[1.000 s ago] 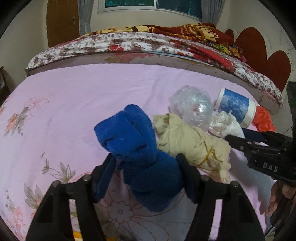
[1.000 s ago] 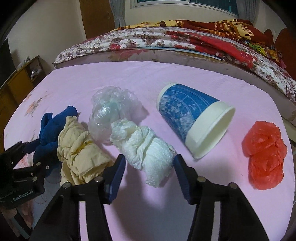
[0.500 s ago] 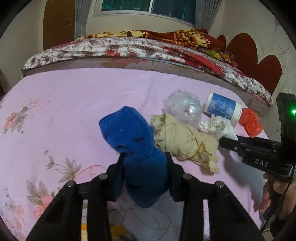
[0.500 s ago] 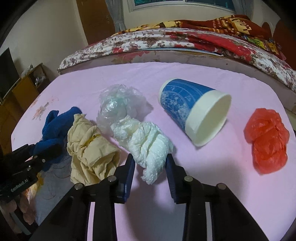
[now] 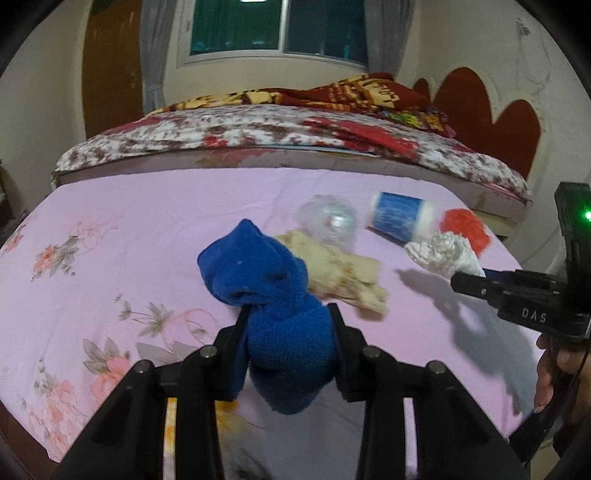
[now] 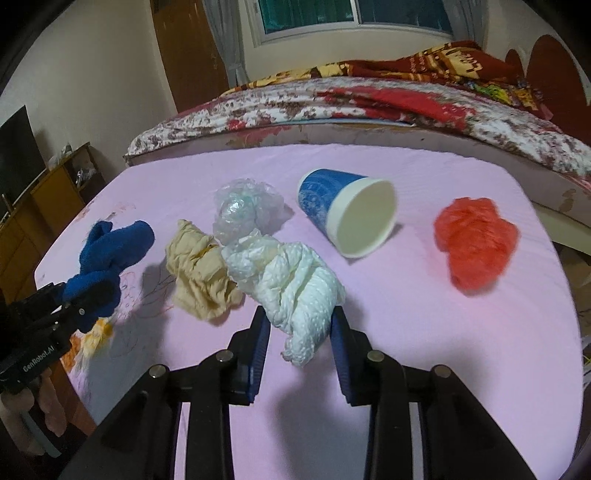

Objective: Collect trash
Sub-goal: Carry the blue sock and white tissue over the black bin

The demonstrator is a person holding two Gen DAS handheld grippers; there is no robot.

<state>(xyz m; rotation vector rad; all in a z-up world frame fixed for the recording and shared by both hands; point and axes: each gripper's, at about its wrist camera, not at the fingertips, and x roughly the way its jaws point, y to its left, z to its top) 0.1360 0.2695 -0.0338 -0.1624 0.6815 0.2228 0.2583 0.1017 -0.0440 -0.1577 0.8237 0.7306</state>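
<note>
Blue cloth [image 5: 280, 295] in L hand-held gripper [image 5: 290, 332]

A pink floral sheet [image 5: 110, 229] covers the near surface, a bed [image 6: 369, 99] behind it, under a window [image 5: 280, 26]

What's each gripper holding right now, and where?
Left gripper: crumpled blue knit cloth, clamped at its lower end. Right gripper: crumpled white paper towel, near its lower end.

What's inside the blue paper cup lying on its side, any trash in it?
The blue paper cup lies with its mouth toward the right wrist camera. The visible interior is plain white, and no trash shows. The deepest part near the base is shaded, so something small there can't be ruled out.
</note>
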